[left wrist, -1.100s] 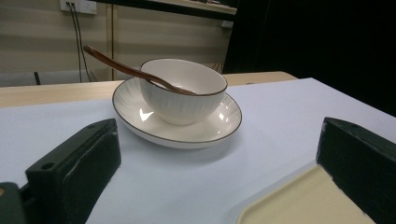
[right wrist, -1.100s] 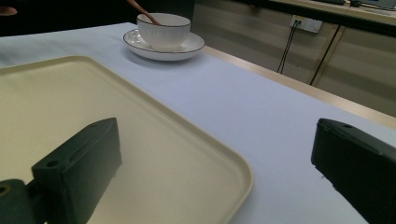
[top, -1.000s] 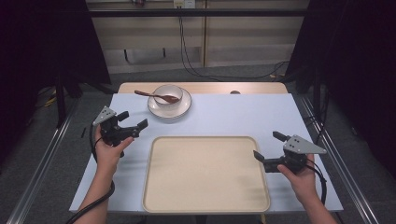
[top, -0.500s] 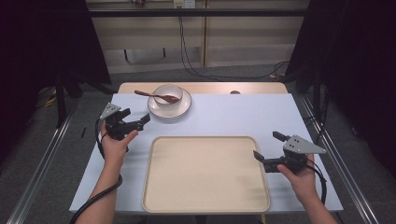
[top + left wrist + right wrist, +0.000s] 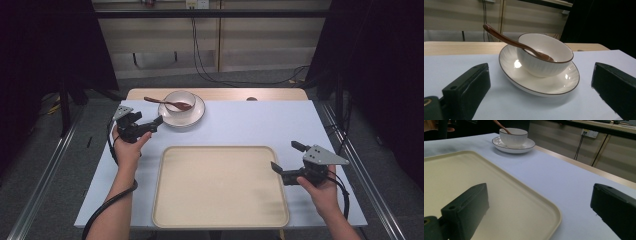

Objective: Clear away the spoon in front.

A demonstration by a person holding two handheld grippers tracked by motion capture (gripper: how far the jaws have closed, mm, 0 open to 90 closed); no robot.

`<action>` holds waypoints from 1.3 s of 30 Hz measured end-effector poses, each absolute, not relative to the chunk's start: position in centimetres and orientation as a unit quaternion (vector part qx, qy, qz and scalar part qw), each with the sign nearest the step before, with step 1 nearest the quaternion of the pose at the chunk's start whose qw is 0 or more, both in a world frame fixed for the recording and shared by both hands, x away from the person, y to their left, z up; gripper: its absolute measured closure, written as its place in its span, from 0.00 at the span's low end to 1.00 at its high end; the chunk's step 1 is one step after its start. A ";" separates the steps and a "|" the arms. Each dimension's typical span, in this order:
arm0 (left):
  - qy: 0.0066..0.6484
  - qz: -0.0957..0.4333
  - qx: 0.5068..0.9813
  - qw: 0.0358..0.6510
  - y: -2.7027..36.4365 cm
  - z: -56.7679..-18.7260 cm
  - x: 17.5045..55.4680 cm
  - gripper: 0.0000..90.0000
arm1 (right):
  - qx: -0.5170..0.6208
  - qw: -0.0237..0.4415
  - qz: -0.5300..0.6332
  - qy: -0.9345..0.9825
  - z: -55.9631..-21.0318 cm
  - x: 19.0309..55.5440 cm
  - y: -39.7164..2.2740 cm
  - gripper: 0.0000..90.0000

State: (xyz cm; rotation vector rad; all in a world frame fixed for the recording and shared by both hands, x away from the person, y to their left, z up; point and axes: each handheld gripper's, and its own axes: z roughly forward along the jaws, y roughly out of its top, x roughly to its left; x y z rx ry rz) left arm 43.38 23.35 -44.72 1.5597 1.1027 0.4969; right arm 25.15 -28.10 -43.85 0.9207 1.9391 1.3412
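A white bowl (image 5: 180, 102) stands on a white plate (image 5: 196, 119) at the far left-centre of the table, with a brown spoon (image 5: 165, 102) resting in it, handle out to the left. My left gripper (image 5: 147, 120) is open just left of the plate and points at it. In the left gripper view the bowl (image 5: 544, 57), spoon (image 5: 506, 38) and plate (image 5: 549, 86) sit close ahead between the spread jaws, untouched. My right gripper (image 5: 285, 156) is open at the right edge of the beige tray (image 5: 220, 210), holding nothing.
The pale table top (image 5: 260, 122) has bare room between the plate and the right side. A wooden strip (image 5: 225, 94) runs along the far edge. Cables (image 5: 200, 60) hang on the floor behind. The tray's rim (image 5: 554, 215) lies under the right jaws.
My left gripper has moved forward and to the right, closer to the plate. The right gripper, tray and bowl have stayed put.
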 end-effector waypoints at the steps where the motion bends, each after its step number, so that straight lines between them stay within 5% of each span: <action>1: 0.469 0.215 0.658 0.549 23.3 -44.7 43.5 0.03 | 0.347 0.300 0.507 0.730 -43.9 25.1 -28.1 0.02; 39: 0.515 0.211 0.630 0.541 21.9 -46.9 48.2 0.14 | 0.342 0.295 0.513 0.730 -43.9 25.3 -28.1 0.02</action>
